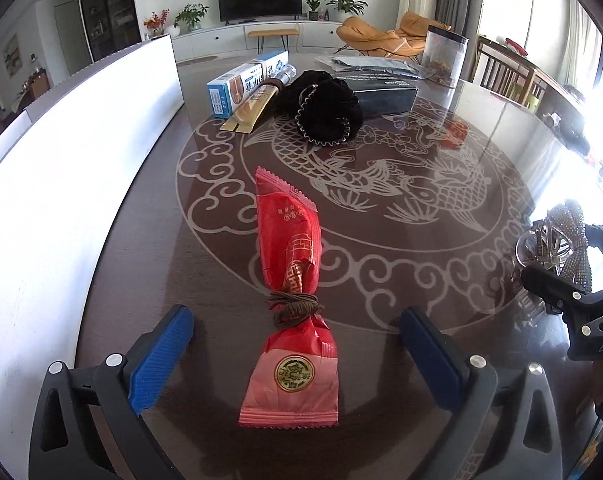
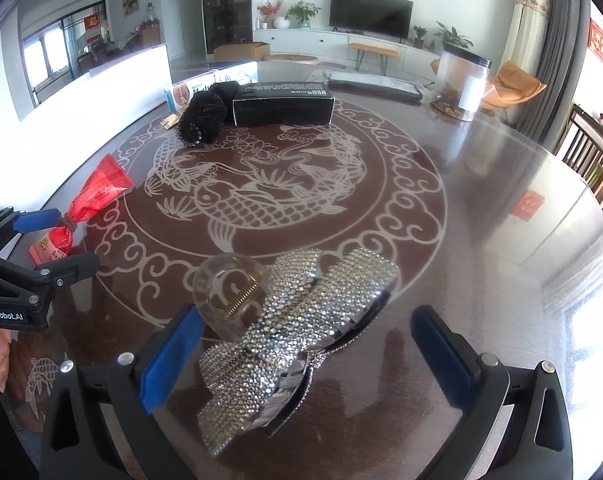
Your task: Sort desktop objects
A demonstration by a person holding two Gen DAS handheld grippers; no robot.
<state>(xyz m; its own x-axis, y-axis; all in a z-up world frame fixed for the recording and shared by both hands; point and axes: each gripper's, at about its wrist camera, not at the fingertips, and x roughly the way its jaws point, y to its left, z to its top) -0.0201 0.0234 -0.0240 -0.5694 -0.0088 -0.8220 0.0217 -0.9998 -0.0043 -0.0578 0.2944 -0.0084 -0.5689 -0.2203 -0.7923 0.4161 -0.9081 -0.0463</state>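
Note:
A red snack packet (image 1: 289, 264), tied round its middle with a brown cord, lies flat on the dark glass table (image 1: 441, 280). My left gripper (image 1: 297, 320) is open, its blue pads (image 1: 161, 360) on either side of the packet's near end and clear of it. In the right wrist view a rhinestone bow hair clip (image 2: 301, 320) lies on the table against a clear hair claw (image 2: 229, 292). My right gripper (image 2: 307, 320) is open around the bow without pressing it. That view also shows the left gripper (image 2: 71, 236) straddling the red packet (image 2: 97, 196).
At the far side lie a black scrunchie (image 1: 325, 108), a black box (image 1: 381, 92), a blue-and-white carton (image 1: 241, 84), a gold tube (image 1: 253, 108) and a clear jar (image 1: 447, 54). A tall white panel (image 1: 81, 140) borders the table's left. Chairs stand at the right.

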